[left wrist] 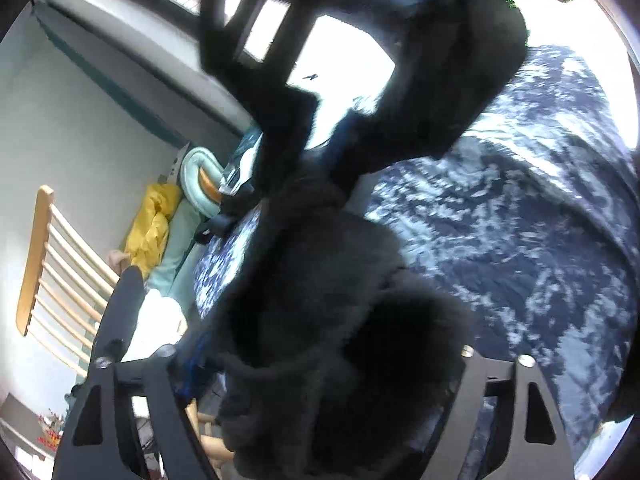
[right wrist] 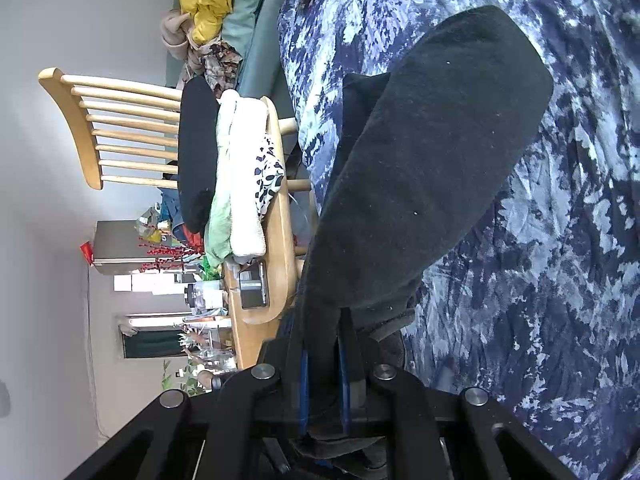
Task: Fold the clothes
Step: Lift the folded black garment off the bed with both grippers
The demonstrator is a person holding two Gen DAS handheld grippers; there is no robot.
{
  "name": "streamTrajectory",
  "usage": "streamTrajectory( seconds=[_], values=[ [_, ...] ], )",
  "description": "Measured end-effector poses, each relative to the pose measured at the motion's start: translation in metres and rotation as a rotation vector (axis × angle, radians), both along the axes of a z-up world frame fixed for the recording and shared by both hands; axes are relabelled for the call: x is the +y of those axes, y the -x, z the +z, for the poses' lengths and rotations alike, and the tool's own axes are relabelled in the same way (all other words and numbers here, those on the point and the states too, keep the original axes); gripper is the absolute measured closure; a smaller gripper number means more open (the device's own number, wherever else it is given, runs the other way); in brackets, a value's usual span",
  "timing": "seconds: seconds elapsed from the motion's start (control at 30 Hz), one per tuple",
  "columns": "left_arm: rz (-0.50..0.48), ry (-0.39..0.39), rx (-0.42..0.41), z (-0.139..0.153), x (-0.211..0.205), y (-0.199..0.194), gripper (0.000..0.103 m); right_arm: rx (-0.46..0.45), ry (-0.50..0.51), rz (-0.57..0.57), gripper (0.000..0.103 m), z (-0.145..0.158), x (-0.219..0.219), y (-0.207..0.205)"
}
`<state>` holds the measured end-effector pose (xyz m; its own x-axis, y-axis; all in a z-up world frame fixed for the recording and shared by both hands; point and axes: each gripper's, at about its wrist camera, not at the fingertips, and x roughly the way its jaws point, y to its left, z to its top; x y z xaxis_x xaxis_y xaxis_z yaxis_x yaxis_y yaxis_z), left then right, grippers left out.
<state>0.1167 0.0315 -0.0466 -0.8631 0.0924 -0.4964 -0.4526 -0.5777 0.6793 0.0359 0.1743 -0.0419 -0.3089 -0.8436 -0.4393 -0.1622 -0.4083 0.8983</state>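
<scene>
A black fleece garment (right wrist: 420, 168) hangs over the blue-and-white patterned bedspread (right wrist: 540, 300). My right gripper (right wrist: 324, 320) is shut on its lower edge, and the cloth is pinched between the blue pads (right wrist: 304, 376). In the left wrist view the same black garment (left wrist: 320, 320) bunches close to the lens, between the fingers of my left gripper (left wrist: 288, 280). Its left finger (left wrist: 124, 304) stands apart from the cloth, and the other finger is hidden behind the fleece. The right gripper's body (left wrist: 248, 28) shows at the top of that view, with the garment trailing from it.
A wooden chair (right wrist: 80, 120) beside the bed holds a stack of folded clothes (right wrist: 240, 180), black, green, white and spotted. A yellow garment (right wrist: 204, 0) and other clothes lie at the bed's far end. A cluttered table (right wrist: 256, 320) stands behind the chair.
</scene>
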Motion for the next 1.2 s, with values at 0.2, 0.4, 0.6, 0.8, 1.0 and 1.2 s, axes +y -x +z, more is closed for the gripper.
streamTrajectory(
  seconds=[0.2,0.4,0.6,0.8,1.0,1.2],
  values=[
    [-0.007,0.005,-0.014,-0.001,0.001,0.004,0.037,0.001,0.007,-0.005,0.094,-0.001,0.001,0.0],
    [-0.001,-0.003,-0.033,0.001,-0.003,0.006,0.064,-0.005,0.015,-0.016,0.093,-0.004,0.002,0.0],
    [0.029,-0.068,-0.04,0.017,-0.014,0.013,0.077,-0.011,0.067,-0.09,0.044,-0.01,0.017,-0.003],
    [0.036,-0.058,0.007,0.029,-0.026,0.017,0.079,-0.023,0.013,-0.174,0.026,-0.011,0.045,-0.007],
    [0.022,-0.026,0.015,0.036,-0.033,0.019,0.079,-0.058,0.051,-0.228,0.025,-0.026,0.054,0.01],
    [0.005,-0.01,0.015,0.037,-0.035,0.02,0.079,-0.091,0.126,-0.235,0.024,-0.03,0.032,0.035]
  ],
)
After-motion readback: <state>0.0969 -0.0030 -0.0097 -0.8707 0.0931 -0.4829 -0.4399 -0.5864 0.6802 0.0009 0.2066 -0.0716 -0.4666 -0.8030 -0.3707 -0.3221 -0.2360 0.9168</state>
